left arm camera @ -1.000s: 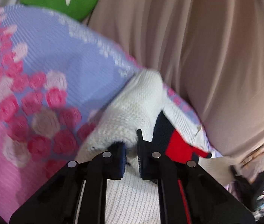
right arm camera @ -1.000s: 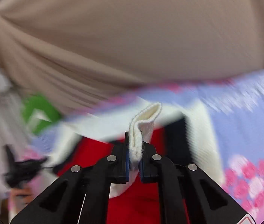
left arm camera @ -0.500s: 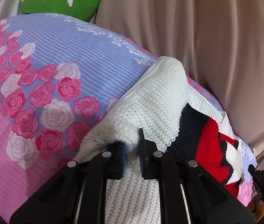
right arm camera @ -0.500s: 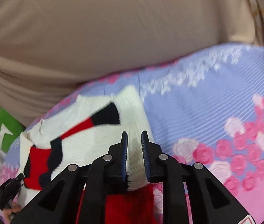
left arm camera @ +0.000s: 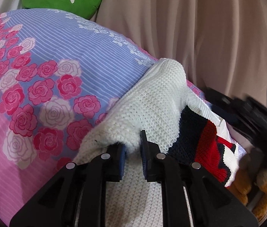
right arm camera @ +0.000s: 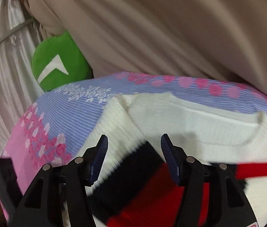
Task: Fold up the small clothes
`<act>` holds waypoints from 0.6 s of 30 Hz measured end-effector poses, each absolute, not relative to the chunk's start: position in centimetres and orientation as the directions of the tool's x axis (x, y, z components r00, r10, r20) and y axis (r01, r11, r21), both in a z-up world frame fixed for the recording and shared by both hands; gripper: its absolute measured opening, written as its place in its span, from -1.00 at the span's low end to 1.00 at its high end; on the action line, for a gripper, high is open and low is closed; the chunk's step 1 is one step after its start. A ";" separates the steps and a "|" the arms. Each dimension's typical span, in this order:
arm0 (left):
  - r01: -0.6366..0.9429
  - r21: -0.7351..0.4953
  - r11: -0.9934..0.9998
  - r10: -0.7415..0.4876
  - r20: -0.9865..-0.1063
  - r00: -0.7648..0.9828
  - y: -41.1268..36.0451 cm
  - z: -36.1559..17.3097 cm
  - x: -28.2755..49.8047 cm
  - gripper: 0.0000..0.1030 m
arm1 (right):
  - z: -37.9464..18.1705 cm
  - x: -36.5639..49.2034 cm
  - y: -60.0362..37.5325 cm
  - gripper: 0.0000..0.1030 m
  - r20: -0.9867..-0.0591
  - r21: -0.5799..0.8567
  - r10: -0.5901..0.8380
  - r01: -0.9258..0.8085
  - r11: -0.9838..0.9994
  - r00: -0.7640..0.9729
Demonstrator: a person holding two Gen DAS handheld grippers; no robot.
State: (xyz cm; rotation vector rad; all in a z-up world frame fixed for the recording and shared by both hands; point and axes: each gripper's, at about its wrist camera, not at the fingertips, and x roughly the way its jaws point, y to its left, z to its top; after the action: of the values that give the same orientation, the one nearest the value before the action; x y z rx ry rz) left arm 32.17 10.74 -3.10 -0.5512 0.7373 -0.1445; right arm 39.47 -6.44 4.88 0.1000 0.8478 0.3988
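Right gripper [right arm camera: 134,143]: it has let go. A second ago it was pinching a white knit edge; now its jaws are opening, nothing pressed between them, the sweater's navy and red stripes just beneath.
Left gripper [left arm camera: 133,147]: clamped on a fold of the white knit, as it was a second ago.
Sweater [left arm camera: 152,102]: lying on the rose-print bedspread [left arm camera: 39,75], the white sleeve laid over the striped body, collar towards the far edge (right view is blurred, so fine detail is lost).
Meaning: one fold looks set down; I judge the right side is free to take a new hold while the left pins the cloth.
Around: green cushion [right arm camera: 58,64] at the far corner, beige curtain [left arm camera: 199,37] close behind, a brown plush toy [left arm camera: 265,181] off the bed's edge.
In the way: nothing on the sweater itself; the curtain crowds the far side.
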 end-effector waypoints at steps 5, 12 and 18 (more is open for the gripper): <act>-0.032 -0.539 0.842 -0.341 -0.578 0.741 10.5 -3.1 32.2 -0.49 | 3.8 41.9 -2.5 -0.37 -0.769 0.198 0.340 -0.304 0.932 0.541; -0.026 -0.563 0.826 -0.356 -0.557 0.750 10.7 -3.0 31.9 -0.45 | 8.5 41.3 0.8 -0.88 -0.595 0.233 0.482 -0.436 0.869 0.643; -0.049 -0.562 0.826 -0.329 -0.550 0.768 11.3 -2.8 31.0 -0.45 | 3.5 44.6 1.9 -0.71 -0.727 0.163 0.364 -0.370 0.915 0.582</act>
State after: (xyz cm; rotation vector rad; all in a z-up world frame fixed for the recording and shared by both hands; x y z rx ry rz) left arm 31.02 11.27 -2.82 -0.5900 0.6877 -0.1615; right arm 44.57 1.93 3.50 -0.0069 0.8478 0.4287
